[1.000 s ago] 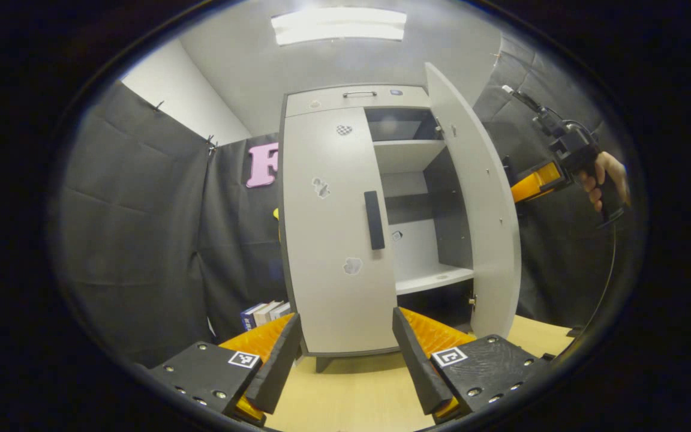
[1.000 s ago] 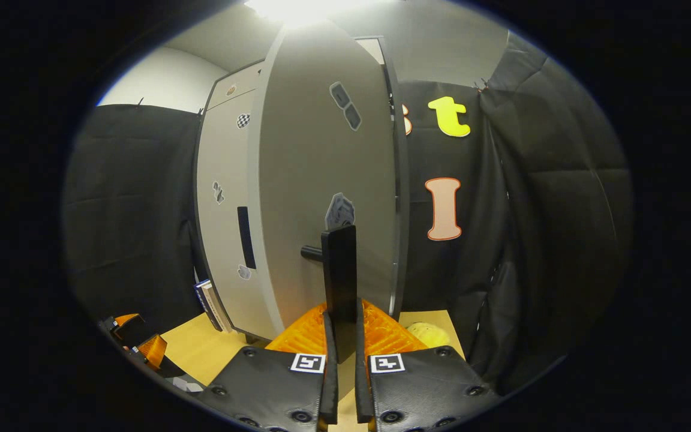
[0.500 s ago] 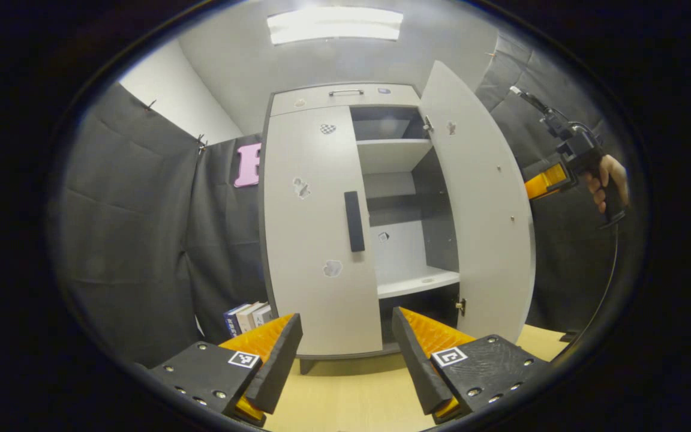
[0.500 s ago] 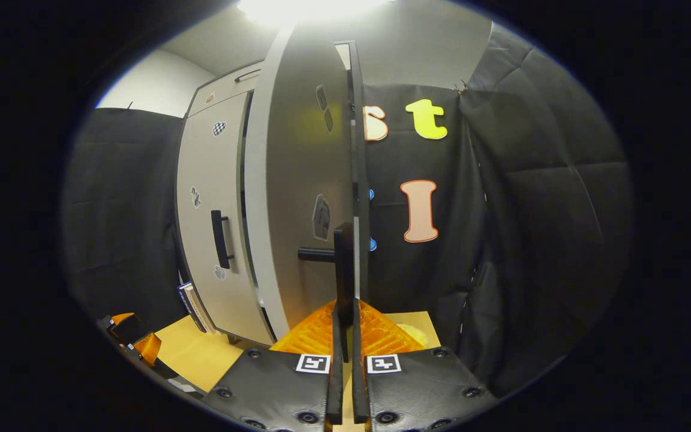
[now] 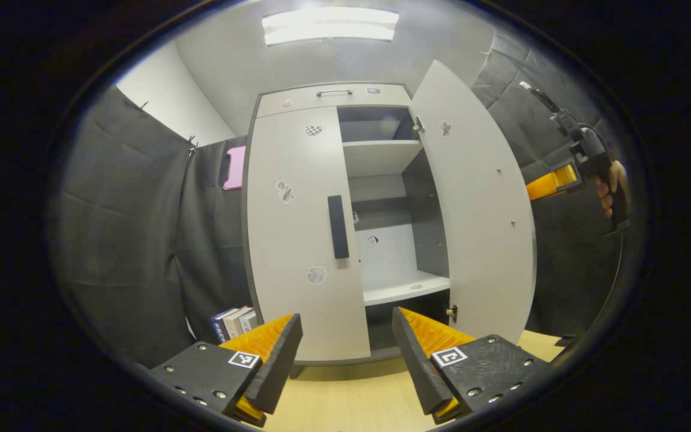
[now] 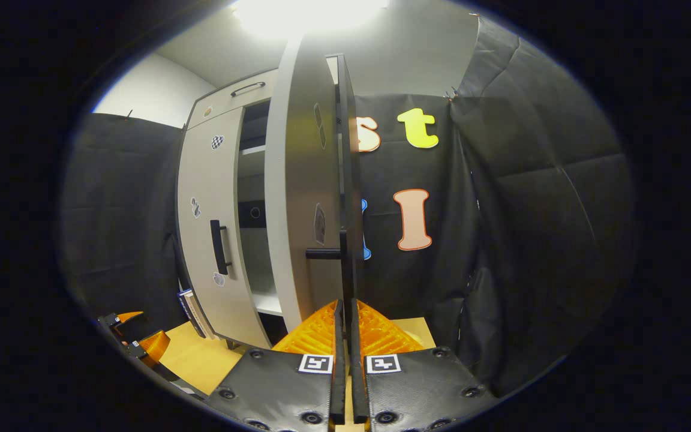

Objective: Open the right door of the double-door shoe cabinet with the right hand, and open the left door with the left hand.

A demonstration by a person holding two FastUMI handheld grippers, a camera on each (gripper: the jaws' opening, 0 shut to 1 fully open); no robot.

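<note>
In the left gripper view, the left gripper (image 5: 345,354) is held with its fingers spread wide and nothing between them, above the table (image 5: 351,396) and short of the cabinet (image 5: 333,96). Bare tabletop lies between the fingertips and the cabinet's foot. The left door (image 5: 297,240) is seen closed, its handle (image 5: 338,227) upright by the inner edge, well apart from the fingers. Books (image 5: 234,322) stand at the cabinet's lower left, against the cloth wall. The right door (image 5: 477,210) is swung far out, its free edge turned toward the camera, and shelves (image 5: 402,288) are exposed. Beyond that door the right gripper (image 5: 552,180) and a hand (image 5: 612,192) are seen.

In the right gripper view, the right gripper (image 6: 345,336) is pressed together on the right door's handle (image 6: 345,264), with the door seen nearly edge-on. Open room remains between that door and the cloth wall (image 6: 531,240) to its right.
</note>
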